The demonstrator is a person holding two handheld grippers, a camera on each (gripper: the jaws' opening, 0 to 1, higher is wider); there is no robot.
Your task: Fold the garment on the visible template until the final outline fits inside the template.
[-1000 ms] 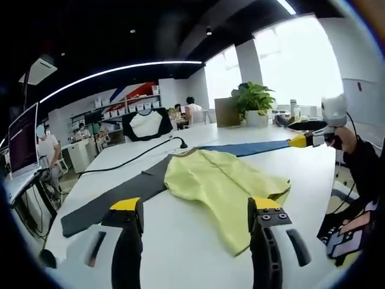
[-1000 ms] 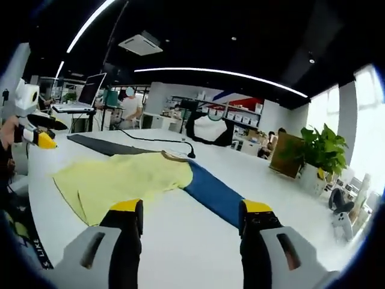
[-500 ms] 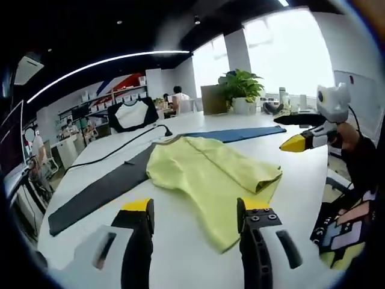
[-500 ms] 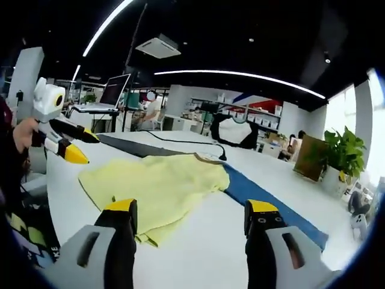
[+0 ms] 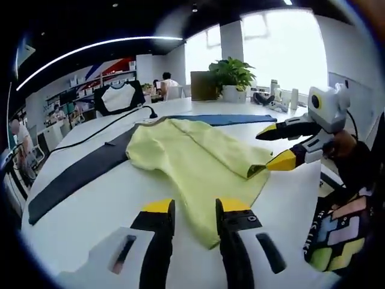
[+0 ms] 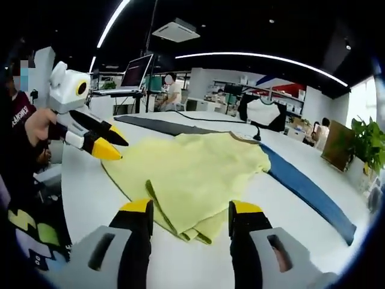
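Both tools had closed in on the shirt since the earlier frames, and the left tool's jaws had narrowed from a wide spread to a small gap. In the left gripper view the yellow shirt [image 5: 198, 162] lay partly folded on the white bench [image 5: 90, 192], one side turned over so that a doubled edge showed at its right. The left tool [image 5: 195, 208] stood released just above the shirt's near hem, jaws almost together with cloth visible between the tips; no grasp was evident. The right tool [image 5: 278, 146] entered that view from the right, jaws parted, its lower yellow tip at the folded corner of the shirt; whether it touched the cloth could not be told.

In the right gripper view the shirt [image 6: 192, 174] spread ahead of the right tool [image 6: 191, 209], which was released, jaws apart over the doubled near edge. The left tool [image 6: 109, 143] came in from the left, its tips near the shirt's far-left edge.

Beside the shirt a dark strip [image 5: 72, 177] and a blue strip [image 6: 307, 189] ran along the bench. A potted plant [image 5: 231, 75] stood at the far end.
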